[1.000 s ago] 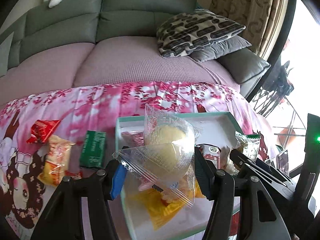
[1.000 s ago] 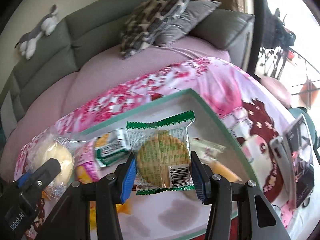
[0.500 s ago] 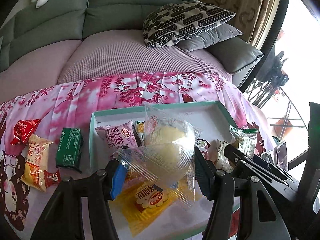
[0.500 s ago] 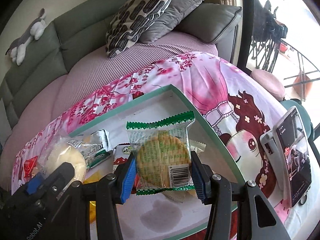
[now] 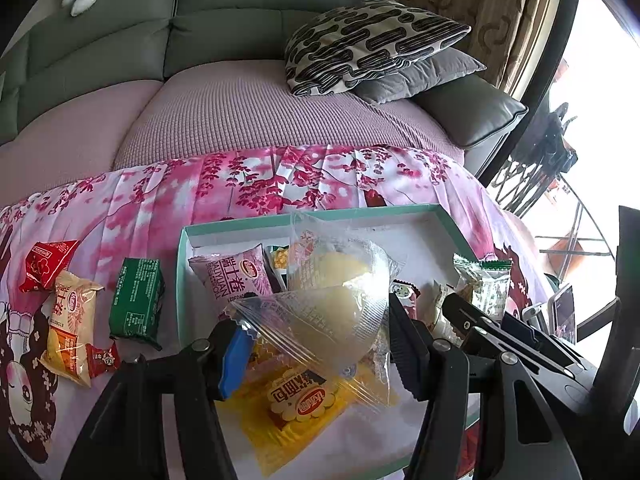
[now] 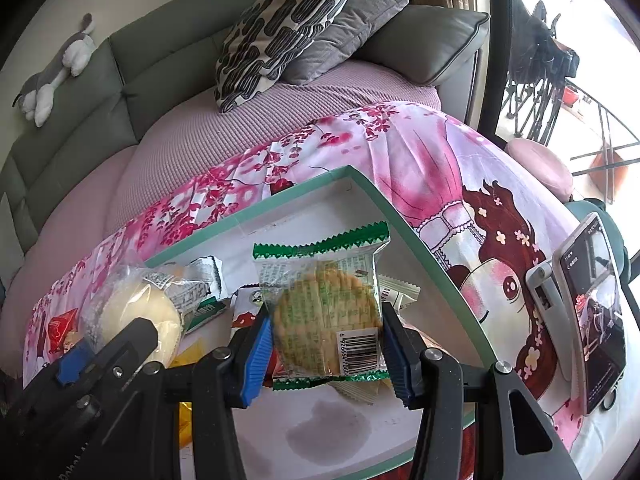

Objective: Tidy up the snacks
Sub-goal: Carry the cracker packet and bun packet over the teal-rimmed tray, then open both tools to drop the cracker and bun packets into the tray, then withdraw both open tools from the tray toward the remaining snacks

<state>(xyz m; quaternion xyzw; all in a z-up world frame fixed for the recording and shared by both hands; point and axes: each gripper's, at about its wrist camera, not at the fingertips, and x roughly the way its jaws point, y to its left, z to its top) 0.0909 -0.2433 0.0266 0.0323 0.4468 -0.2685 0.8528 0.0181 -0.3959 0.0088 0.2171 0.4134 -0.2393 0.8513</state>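
Note:
My left gripper [image 5: 320, 344] is shut on a clear bag with a pale yellow cake [image 5: 340, 300] and holds it above the white tray with a green rim [image 5: 452, 224]. My right gripper [image 6: 326, 344] is shut on a green-edged cracker packet [image 6: 324, 312] and holds it above the same tray [image 6: 404, 228]. In the tray lie a pink packet [image 5: 232, 276], a yellow packet [image 5: 296, 404] and several small packets. The cake bag [image 6: 132, 312] and the left gripper also show at the left of the right wrist view.
Left of the tray on the pink flowered cloth [image 5: 280, 176] lie a green box [image 5: 138, 296], an orange-yellow packet [image 5: 70, 320] and a red packet [image 5: 46, 264]. A phone on a stand [image 6: 592, 304] stands right of the tray. A sofa with cushions [image 5: 372, 44] is behind.
Both grippers have drawn back and risen over the tray with their packets still held. More of the tray and the snacks on the cloth shows now.

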